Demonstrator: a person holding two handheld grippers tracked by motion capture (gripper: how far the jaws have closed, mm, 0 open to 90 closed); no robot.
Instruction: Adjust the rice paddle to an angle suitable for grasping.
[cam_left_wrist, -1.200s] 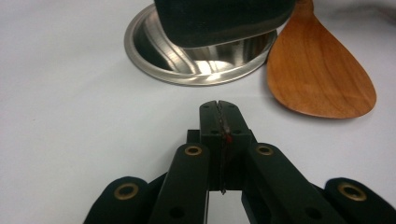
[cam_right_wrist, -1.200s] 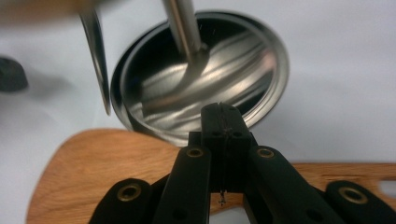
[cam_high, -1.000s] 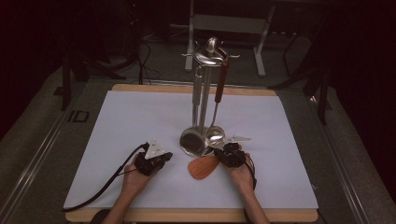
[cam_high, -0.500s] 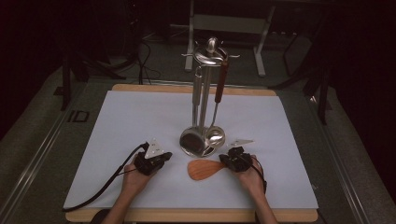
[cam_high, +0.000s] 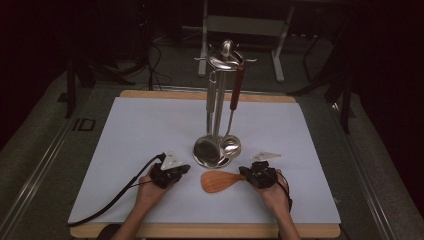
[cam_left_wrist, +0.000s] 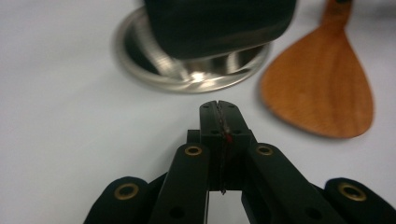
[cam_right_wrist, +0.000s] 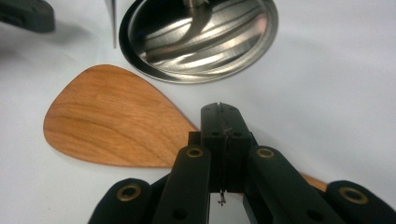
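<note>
A wooden spatula (cam_high: 218, 181) lies flat on the white sheet in front of the steel utensil stand (cam_high: 211, 150), its blade pointing left. My right gripper (cam_high: 244, 173) sits over the spatula's handle, jaws shut. In the right gripper view the blade (cam_right_wrist: 112, 123) lies left of my right gripper (cam_right_wrist: 220, 106), and the handle runs on beneath it. My left gripper (cam_high: 185, 169) rests on the sheet left of the blade, shut with nothing in it. In the left gripper view my left gripper (cam_left_wrist: 218, 103) points at the stand's base (cam_left_wrist: 187, 77), with the blade (cam_left_wrist: 322, 88) to its right.
On the stand hang a steel ladle (cam_high: 231, 146) and a wood-handled utensil (cam_high: 237, 90). The white sheet (cam_high: 140, 130) covers a wooden board. A black cable (cam_high: 120, 195) trails from the left gripper toward the near left corner. Dark frames stand behind the table.
My right gripper has drawn back to the right and a little nearer the front edge, and the spatula has shifted slightly right with it. The left gripper has stayed put.
</note>
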